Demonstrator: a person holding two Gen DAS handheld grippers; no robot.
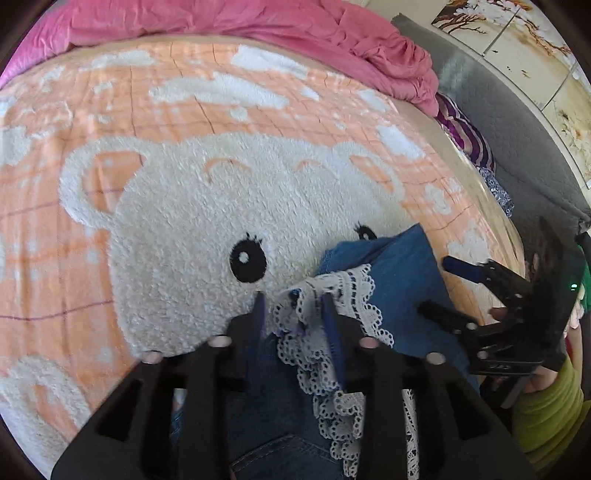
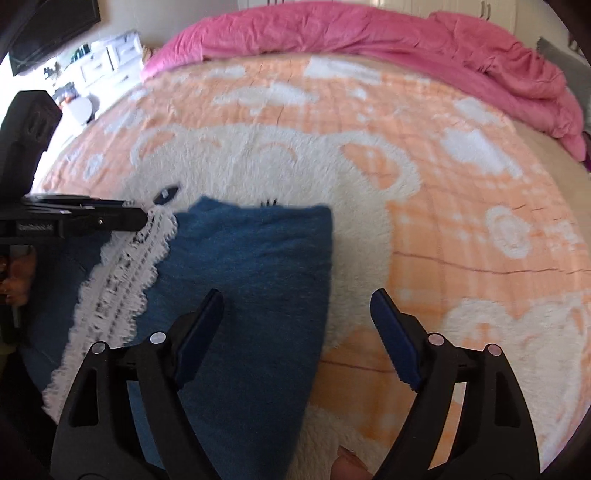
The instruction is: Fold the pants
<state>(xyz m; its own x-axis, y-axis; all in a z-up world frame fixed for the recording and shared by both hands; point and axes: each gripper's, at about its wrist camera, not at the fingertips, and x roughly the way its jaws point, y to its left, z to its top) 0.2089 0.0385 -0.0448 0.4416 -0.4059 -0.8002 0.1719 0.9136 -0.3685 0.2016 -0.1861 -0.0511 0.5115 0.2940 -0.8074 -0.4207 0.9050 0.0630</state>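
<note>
Your blue pants lie folded on the bear blanket, right over the big white bear's face, w/ their far edge up by the bear's eyes and the pink cover bunched well past them. Your left gripper sits at the white lace trim on the side of the pants, fingers a bit apart w/ lace between them, but you can't tell if they pinch it. Your right gripper is let go & wide open, one finger over the pants, the other over the blanket.
</note>
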